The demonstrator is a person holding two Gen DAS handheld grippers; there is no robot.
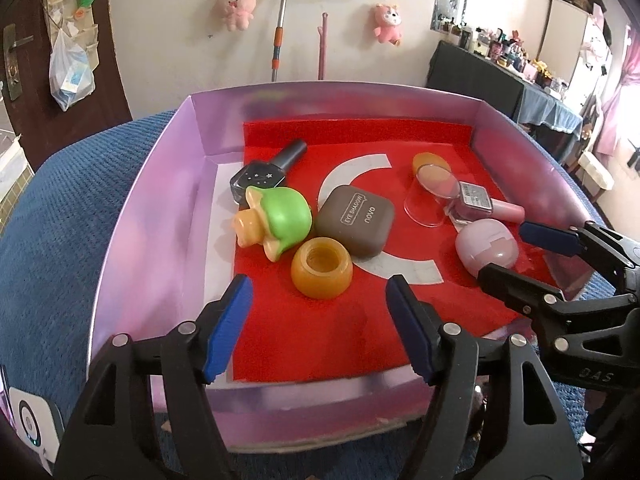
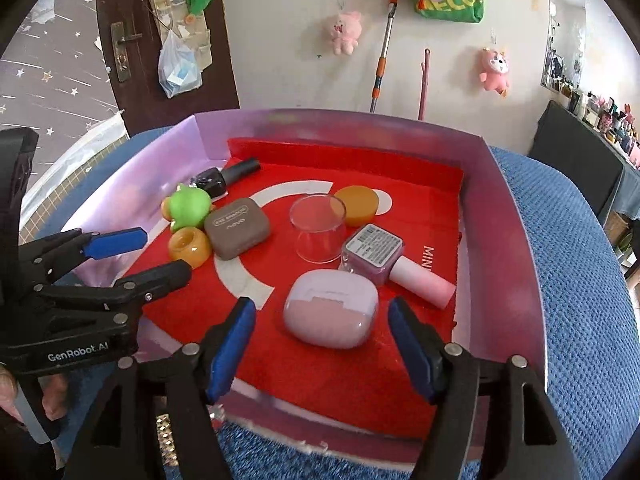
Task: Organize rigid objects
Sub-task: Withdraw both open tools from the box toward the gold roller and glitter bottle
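A purple box with a red liner holds small items. My left gripper is open, just in front of an amber jar. Behind the jar lie a green toy, a brown eyeshadow case and a dark nail polish bottle. My right gripper is open around a pink earbud case. A pink nail polish bottle, a clear cup and an amber lid lie beyond.
The box sits on a blue knitted cover. A mop handle and plush toys hang on the wall behind. A door stands at left, and a cluttered dresser at right.
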